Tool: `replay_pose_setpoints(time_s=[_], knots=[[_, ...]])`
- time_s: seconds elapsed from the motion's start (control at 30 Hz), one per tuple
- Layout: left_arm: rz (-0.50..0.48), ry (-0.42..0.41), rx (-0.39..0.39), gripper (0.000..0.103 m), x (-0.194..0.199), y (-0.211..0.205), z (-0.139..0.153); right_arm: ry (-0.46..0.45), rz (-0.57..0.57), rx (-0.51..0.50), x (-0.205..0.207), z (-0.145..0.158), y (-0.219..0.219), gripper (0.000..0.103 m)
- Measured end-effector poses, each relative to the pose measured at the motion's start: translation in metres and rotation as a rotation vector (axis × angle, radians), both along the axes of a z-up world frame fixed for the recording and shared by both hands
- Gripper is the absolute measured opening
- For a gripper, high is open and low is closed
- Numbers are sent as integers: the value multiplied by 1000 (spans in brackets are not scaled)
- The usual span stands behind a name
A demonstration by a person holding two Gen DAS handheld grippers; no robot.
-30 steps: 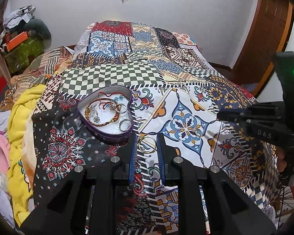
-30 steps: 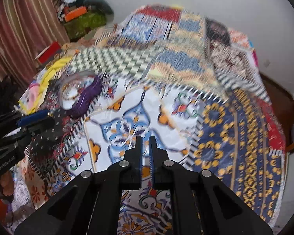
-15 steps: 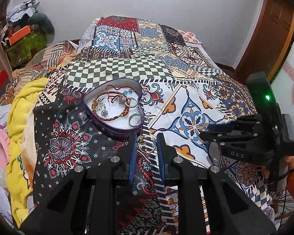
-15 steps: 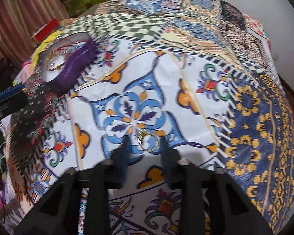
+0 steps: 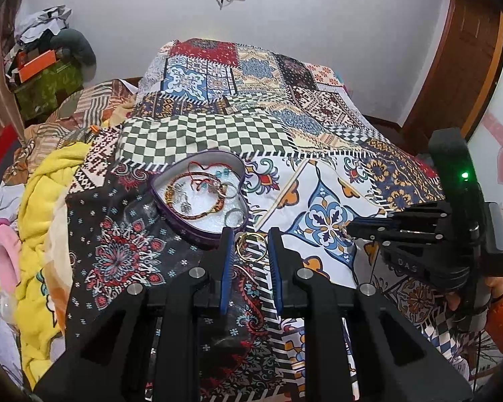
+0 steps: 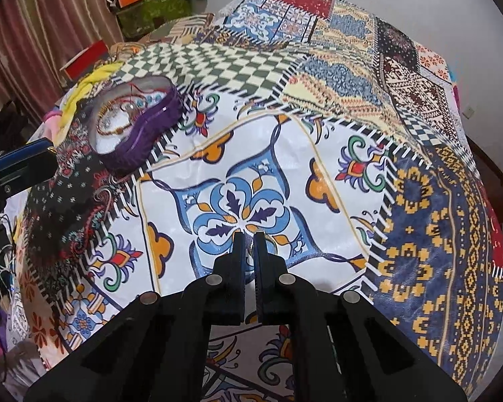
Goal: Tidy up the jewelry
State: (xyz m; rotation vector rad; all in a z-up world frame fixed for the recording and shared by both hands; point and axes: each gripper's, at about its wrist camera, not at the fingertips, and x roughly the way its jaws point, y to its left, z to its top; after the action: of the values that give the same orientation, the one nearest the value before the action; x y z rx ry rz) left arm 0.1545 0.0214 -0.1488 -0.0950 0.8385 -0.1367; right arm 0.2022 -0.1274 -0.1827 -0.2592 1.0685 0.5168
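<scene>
Patchwork bedspread (image 6: 318, 174) covers the bed, open cloth all round. Purple heart tin (image 5: 198, 231) of bracelets sits left of centre. Left gripper (image 5: 250, 246), jaws parted, straddles a gold bangle (image 5: 251, 251) just beside the tin's near edge. Right gripper (image 6: 247, 246), well right of the tin, is pinched nearly closed on a small ring (image 6: 268, 241).

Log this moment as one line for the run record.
left gripper: open around gold bangle | right gripper: shut on ring | heart tin: holds bracelets
</scene>
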Motion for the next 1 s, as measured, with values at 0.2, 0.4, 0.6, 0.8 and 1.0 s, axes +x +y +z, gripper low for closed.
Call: replay_pose_setpoints(time_s=[0.2,0.4,0.6,0.8,1.0], knots=[[13,2,-7,19,-1,5,-2,26,7,15,6,9,-8,12],[13,11,-25,19,0,7,-8,23,-7,-34,10,-3,-7,33],[16,24,-36,19,3,12,-15,35,7,-79,12,-21,1,31],[24,41,-49,19,7,16,-24,33,9,-74,17,-24,3,17],[20,39,-52,19,6,15,-23,18,9,-82,17,-24,5,17]])
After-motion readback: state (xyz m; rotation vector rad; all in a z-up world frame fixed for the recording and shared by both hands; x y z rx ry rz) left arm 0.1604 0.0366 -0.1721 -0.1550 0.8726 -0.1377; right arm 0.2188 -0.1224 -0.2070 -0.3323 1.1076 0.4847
